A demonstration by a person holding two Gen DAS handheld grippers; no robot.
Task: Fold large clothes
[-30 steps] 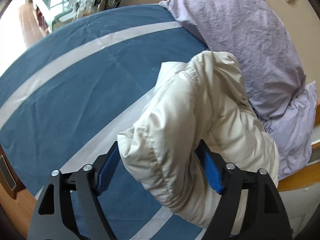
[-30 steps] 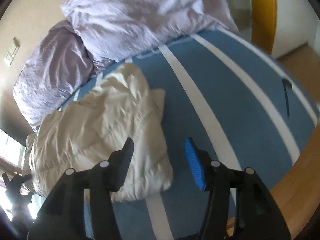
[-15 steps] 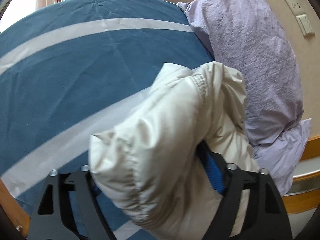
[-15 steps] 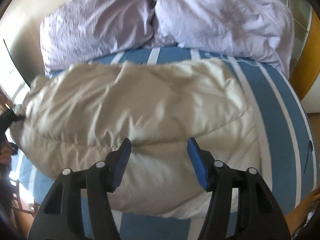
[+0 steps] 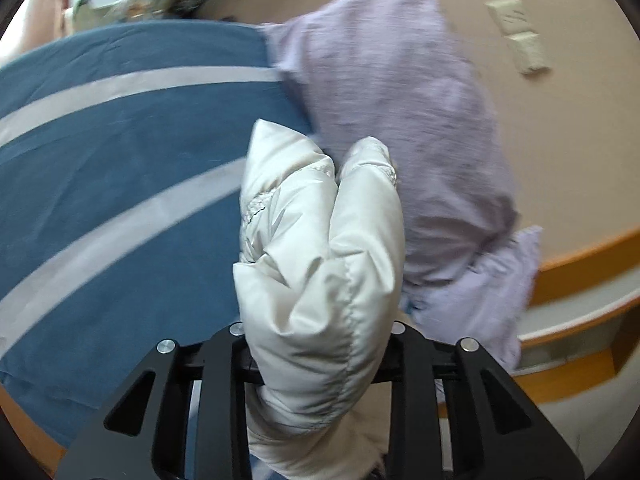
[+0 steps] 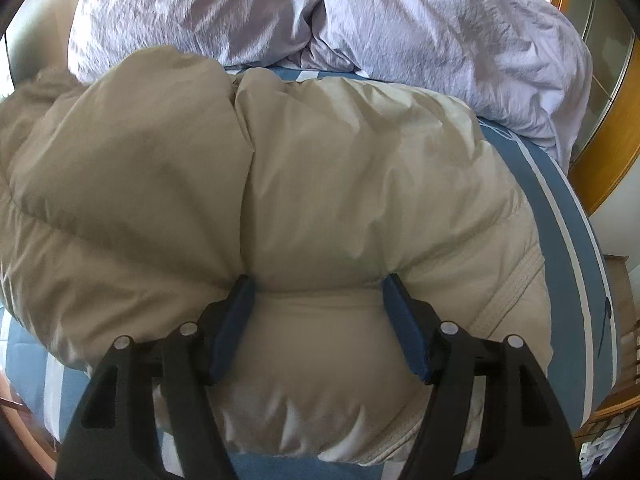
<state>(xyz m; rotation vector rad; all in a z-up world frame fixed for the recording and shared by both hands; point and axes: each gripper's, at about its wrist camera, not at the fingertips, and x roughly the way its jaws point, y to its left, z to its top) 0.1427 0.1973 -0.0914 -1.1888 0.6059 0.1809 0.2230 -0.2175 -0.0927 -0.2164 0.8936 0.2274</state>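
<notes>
The left claw (image 5: 316,360) grips a thick bunched fold of the cream puffer jacket (image 5: 320,264); the fabric fills the gap between its fingers and hides the pads, and the bundle rises straight ahead of the claw, lifted above the blue striped bed (image 5: 120,184). The left view is blurred, so how much of the fold touches the bed cannot be told.

In the right view, the jacket (image 6: 320,184) lies across the bed (image 6: 560,216), its long axis running left to right, just in front of two lilac pillows (image 6: 400,20). The right claw (image 6: 320,312) stands wide, its blue pads (image 6: 236,320) pressed into the jacket's near edge, with a hump of padding bulging between them. A ribbed hem shows at the jacket's right end.
</notes>
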